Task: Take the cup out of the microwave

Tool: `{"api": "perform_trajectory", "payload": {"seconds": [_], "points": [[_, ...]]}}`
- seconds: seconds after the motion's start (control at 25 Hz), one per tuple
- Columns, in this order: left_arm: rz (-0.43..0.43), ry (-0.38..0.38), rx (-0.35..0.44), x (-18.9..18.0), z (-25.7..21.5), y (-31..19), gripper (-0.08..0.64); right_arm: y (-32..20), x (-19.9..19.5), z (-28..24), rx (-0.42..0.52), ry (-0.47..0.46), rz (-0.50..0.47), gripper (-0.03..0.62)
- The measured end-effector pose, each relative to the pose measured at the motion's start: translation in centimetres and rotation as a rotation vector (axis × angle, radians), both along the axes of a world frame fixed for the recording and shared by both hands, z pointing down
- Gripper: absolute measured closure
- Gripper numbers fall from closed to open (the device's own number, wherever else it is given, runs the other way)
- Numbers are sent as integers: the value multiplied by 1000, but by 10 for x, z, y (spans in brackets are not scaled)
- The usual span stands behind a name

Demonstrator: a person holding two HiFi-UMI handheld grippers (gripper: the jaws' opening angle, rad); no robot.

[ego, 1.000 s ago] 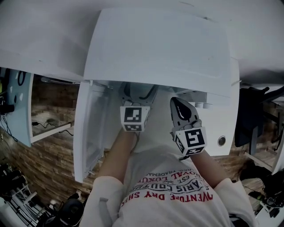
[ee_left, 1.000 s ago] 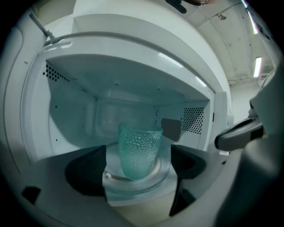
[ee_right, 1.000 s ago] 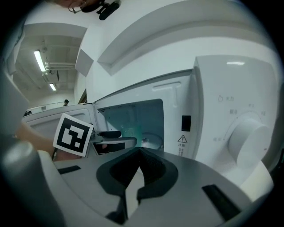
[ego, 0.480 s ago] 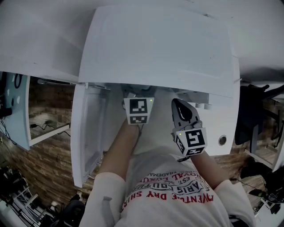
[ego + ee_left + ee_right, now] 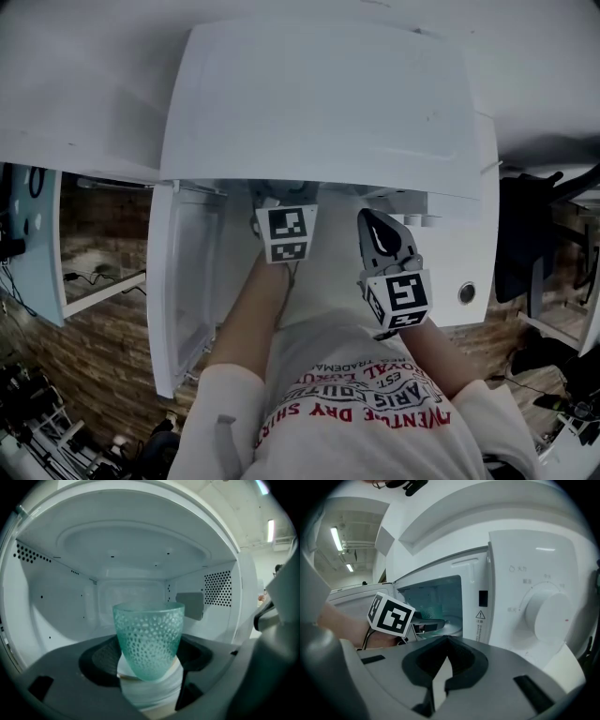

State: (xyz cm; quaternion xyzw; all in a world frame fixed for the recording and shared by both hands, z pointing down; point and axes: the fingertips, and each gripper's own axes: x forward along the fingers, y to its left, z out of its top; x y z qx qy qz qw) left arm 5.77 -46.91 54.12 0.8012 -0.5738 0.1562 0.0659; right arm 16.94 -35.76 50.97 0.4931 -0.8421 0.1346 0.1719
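A teal glass cup with a dotted pattern stands upright inside the white microwave. My left gripper reaches into the cavity with the cup between its jaws; they are closing, and I see no pad pressing on the glass. In the head view only its marker cube shows below the microwave's top. My right gripper hovers outside, in front of the control panel, shut with nothing in it. From the right gripper view the cup shows faintly through the opening, behind the left gripper's cube.
The microwave door hangs open to the left. A round knob sits on the panel at the right. The cavity's walls and ceiling close in around the cup. Shelves and a wooden floor lie to the left below.
The left gripper has pushed a little deeper into the microwave, its cube sliding up under the top edge. The right gripper has stayed in place.
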Motion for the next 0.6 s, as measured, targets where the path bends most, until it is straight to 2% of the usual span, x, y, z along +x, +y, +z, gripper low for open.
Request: {"api": "perform_trajectory", "payload": {"seconds": [0.32, 0.6], "points": [[-3, -2, -4, 3, -7, 16, 201, 8, 7, -6, 4, -5, 4, 588], [-24, 32, 1, 2, -12, 50, 201, 20, 10, -10, 20, -9, 4, 588]]}}
